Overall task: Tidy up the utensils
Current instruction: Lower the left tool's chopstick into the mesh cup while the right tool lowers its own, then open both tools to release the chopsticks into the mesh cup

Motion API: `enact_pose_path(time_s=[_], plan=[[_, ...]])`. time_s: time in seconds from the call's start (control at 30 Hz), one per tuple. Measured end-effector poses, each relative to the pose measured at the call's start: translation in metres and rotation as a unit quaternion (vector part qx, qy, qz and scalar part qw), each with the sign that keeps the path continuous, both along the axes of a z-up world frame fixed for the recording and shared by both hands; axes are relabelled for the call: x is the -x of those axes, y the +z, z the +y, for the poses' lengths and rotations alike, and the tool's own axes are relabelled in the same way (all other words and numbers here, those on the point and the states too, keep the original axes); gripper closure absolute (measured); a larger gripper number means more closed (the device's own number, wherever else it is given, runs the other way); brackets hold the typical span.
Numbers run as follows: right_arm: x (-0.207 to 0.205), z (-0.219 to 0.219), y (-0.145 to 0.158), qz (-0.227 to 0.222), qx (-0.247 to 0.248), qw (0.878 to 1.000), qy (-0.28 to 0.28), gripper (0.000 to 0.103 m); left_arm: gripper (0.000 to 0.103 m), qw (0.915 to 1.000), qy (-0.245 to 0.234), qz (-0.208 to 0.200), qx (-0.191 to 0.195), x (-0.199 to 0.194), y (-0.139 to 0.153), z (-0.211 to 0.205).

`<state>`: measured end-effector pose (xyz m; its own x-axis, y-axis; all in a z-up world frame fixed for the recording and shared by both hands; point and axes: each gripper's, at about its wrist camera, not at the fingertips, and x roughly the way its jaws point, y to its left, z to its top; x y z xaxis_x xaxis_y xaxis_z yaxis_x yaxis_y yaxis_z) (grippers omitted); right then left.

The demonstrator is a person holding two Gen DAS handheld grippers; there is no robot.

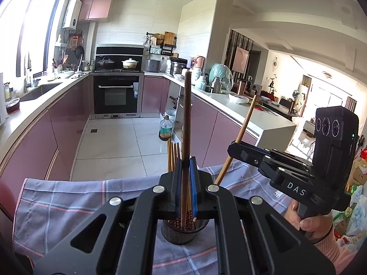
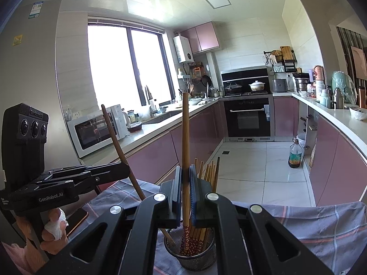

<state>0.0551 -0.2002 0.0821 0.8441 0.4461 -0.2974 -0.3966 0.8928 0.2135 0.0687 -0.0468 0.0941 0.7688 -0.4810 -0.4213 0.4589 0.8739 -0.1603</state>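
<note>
The left gripper, marked "GenRobot.AI", has its fingers clamped on a dark chopstick; the right gripper, marked "DAS", pinches a bamboo chopstick; both chopsticks' lower ends sit in the mesh holder on the checked cloth.

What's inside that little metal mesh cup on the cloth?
The mesh cup holds a bundle of chopsticks standing upright, with red patterned ends down. Each claw, left and right, grips one more chopstick reaching into it. The cup's bottom is hidden.
</note>
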Motion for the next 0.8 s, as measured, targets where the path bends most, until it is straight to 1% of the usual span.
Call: enact_pose_path(time_s=[0.33, 0.43, 0.5, 0.53, 0.63, 0.8], plan=[[-0.019, 0.002, -0.015, 0.028, 0.010, 1.000, 0.001, 0.098, 0.096, 0.9994, 0.000, 0.030, -0.017, -0.009, -0.012, -0.010], [-0.024, 0.004, -0.022, 0.045, 0.018, 0.999, 0.007, 0.098, 0.096, 0.9986, -0.007, 0.044, -0.027, -0.014, -0.019, -0.010], [-0.028, 0.006, -0.028, 0.057, 0.024, 0.998, 0.015, 0.098, 0.096, 0.9976, -0.023, 0.057, -0.033, -0.013, -0.025, -0.014], [-0.030, 0.008, -0.031, 0.065, 0.027, 0.997, 0.020, 0.098, 0.096, 0.9972, -0.025, 0.062, -0.035, -0.020, -0.024, -0.016], [-0.035, 0.011, -0.038, 0.079, 0.035, 0.996, 0.024, 0.098, 0.096, 0.9959, -0.027, 0.073, -0.047, -0.022, -0.032, -0.020], [-0.045, 0.010, -0.047, 0.105, 0.034, 0.993, 0.031, 0.098, 0.096, 0.9937, -0.029, 0.099, -0.045, -0.039, -0.041, -0.015]])
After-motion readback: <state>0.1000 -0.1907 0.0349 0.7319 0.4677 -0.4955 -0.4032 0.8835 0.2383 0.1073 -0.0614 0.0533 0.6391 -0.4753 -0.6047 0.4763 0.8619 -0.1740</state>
